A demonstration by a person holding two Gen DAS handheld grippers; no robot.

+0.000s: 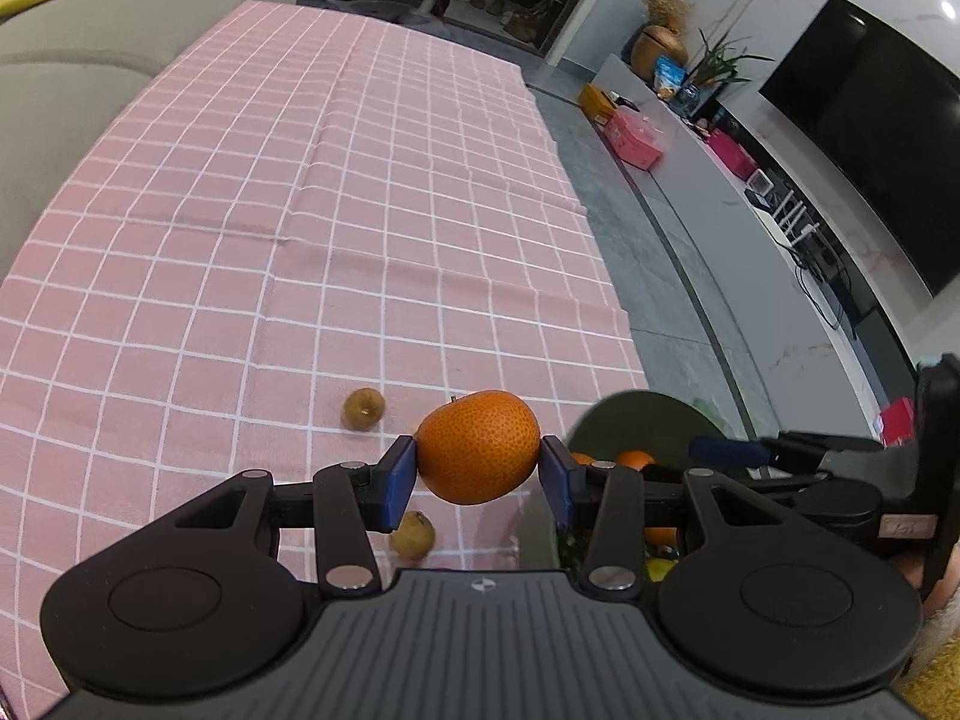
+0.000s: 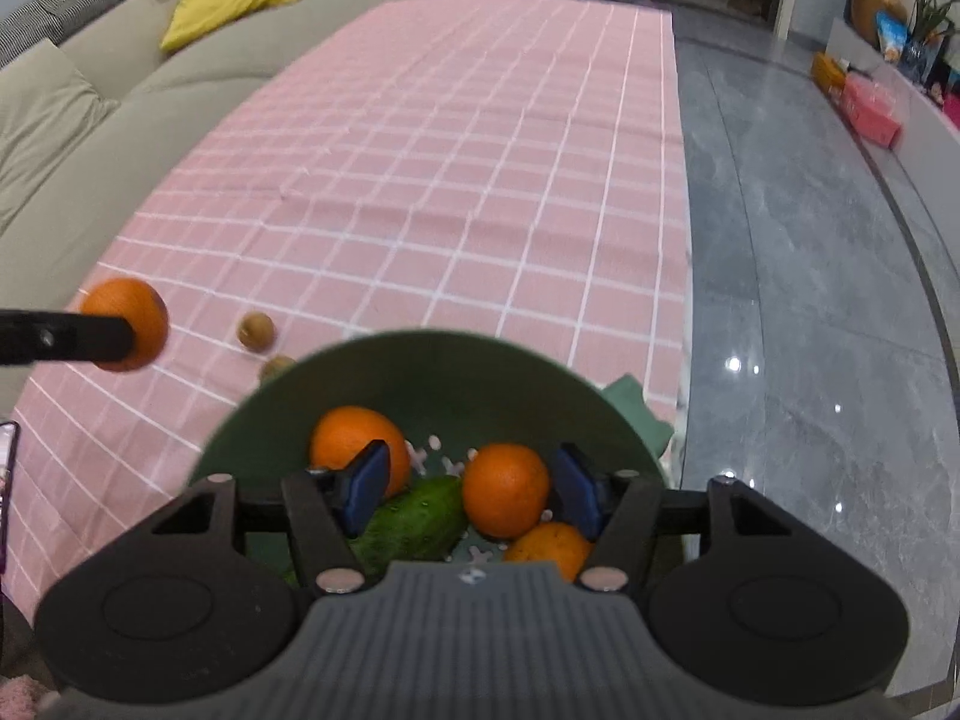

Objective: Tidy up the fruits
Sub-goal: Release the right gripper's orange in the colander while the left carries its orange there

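Two small brown fruits (image 1: 363, 408) (image 1: 412, 534) are seen on the pink checked surface (image 1: 300, 210), beside a green bowl (image 2: 420, 372) holding three oranges (image 2: 506, 498) and a cucumber (image 2: 414, 519). No writing can be read. An orange (image 1: 478, 447) is clenched above the surface by the left tongs (image 1: 478, 474). The right tongs (image 2: 471, 489) are kept wide apart over the bowl, holding nothing.

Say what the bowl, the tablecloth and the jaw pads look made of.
Bowl: probably plastic; matte green, smooth, uniform colour. Tablecloth: woven fabric, pink with white grid; creases and fold lines show. Pads: blue, matte, likely rubber or soft plastic; hard to tell.
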